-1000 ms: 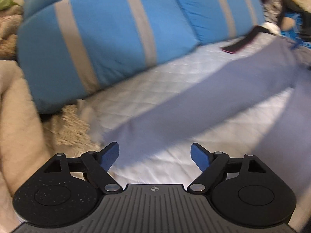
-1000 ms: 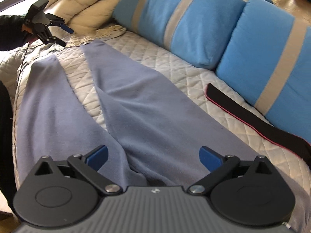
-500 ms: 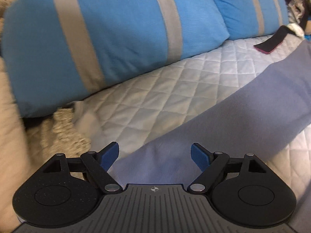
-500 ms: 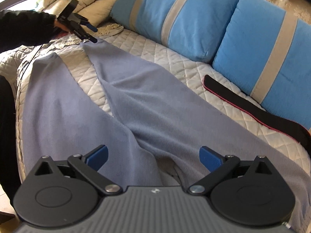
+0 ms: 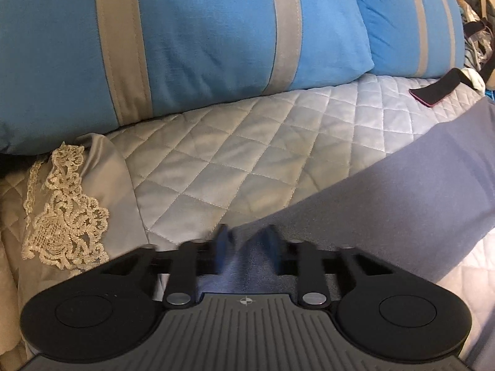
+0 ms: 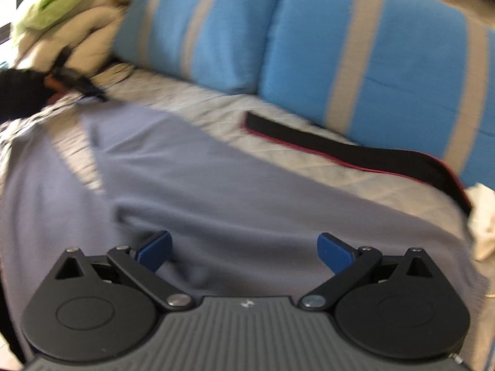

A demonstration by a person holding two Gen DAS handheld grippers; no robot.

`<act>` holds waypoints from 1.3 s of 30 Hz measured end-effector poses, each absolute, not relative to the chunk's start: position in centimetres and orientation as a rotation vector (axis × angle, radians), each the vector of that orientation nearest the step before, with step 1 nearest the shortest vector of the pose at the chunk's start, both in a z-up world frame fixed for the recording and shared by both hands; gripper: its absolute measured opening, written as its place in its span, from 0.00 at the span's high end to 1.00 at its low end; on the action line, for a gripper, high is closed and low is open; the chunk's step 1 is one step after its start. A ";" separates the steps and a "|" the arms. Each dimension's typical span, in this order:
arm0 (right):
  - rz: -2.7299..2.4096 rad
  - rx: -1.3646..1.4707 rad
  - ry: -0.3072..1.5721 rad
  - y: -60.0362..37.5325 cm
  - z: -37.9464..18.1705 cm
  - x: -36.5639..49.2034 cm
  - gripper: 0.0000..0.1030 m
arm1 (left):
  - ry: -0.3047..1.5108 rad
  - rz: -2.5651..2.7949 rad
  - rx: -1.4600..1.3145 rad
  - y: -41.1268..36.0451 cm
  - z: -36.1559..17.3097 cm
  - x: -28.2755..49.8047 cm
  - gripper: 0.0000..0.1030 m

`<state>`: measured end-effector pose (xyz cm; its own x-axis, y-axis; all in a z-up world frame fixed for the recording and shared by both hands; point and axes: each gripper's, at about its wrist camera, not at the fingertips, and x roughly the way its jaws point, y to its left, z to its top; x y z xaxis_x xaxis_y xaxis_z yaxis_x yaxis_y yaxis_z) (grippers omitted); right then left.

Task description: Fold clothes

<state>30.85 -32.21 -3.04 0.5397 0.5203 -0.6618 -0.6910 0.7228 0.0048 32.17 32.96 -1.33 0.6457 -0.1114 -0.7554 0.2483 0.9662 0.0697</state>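
Observation:
A pair of lavender-grey trousers point(image 6: 216, 191) lies spread flat on the quilted bedcover point(image 5: 247, 154). One leg point(image 5: 386, 204) runs to the right in the left wrist view. My left gripper point(image 5: 246, 241) is at that leg's end, its blue pads nearly together on the cuff; the pads are blurred. My right gripper point(image 6: 244, 247) is open over the upper part of the trousers, with cloth between the jaws. The left gripper also shows far off in the right wrist view point(image 6: 80, 85).
Blue pillows with grey stripes point(image 5: 201, 37) line the back of the bed. A black strap with a pink edge point(image 6: 355, 151) lies by them, also in the left wrist view point(image 5: 436, 89). A lace-trimmed cloth point(image 5: 68, 213) lies left. A white cloth point(image 6: 482, 213) lies right.
My left gripper has moved down to the leg's end and closed from wide open onto the cuff. My right gripper has shifted right along the trousers, staying open.

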 end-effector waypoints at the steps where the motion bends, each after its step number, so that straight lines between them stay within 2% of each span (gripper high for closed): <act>1: 0.699 -0.278 0.686 -33.0 -3.1 31.5 0.00 | 0.844 -0.201 0.172 32.9 -1.3 32.1 0.92; 11: 0.427 -0.248 0.672 -40.2 -4.4 37.7 0.00 | 0.829 -0.155 0.235 31.6 -1.7 31.7 0.93; 19: 0.335 -0.191 0.647 -42.0 -6.2 42.9 0.01 | 0.813 -0.145 0.243 31.6 -2.0 31.4 0.93; 22: 0.352 -0.206 0.676 -41.5 -7.3 44.8 0.10 | 0.809 -0.142 0.253 31.4 -2.0 31.4 0.92; 24: 0.359 -0.208 0.702 -41.6 -7.9 45.6 0.22 | 0.807 -0.142 0.260 31.3 -2.1 31.3 0.92; 30: 0.360 -0.167 0.729 -43.0 -8.4 46.2 0.24 | 0.795 -0.141 0.260 31.3 -2.2 31.2 0.92; 31: 0.358 -0.168 0.738 -43.3 -8.6 46.3 0.27 | 0.793 -0.139 0.261 31.3 -2.3 31.2 0.92; 33: 0.378 -0.138 0.758 -43.7 -8.9 46.4 0.59 | 0.788 -0.136 0.261 31.3 -2.3 31.1 0.92; 34: 0.385 -0.126 0.753 -43.8 -8.9 46.3 0.68 | 0.786 -0.134 0.259 31.3 -2.3 31.1 0.92; 35: 0.390 -0.125 0.744 -43.6 -8.8 46.0 0.96 | 0.784 -0.131 0.256 31.3 -2.2 31.0 0.92; 36: 0.390 -0.133 0.733 -43.4 -8.6 45.8 1.00 | 0.778 -0.128 0.256 31.2 -2.1 30.9 0.93; 39: 0.387 -0.155 0.703 -43.0 -7.7 44.8 1.00 | 0.741 -0.114 0.259 31.1 -1.7 30.3 0.93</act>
<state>44.81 -43.04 -7.67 0.6955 0.2941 -0.6556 -0.3969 0.9178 -0.0093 30.32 31.15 -1.72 0.7332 -0.0110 -0.6799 0.1933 0.9620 0.1930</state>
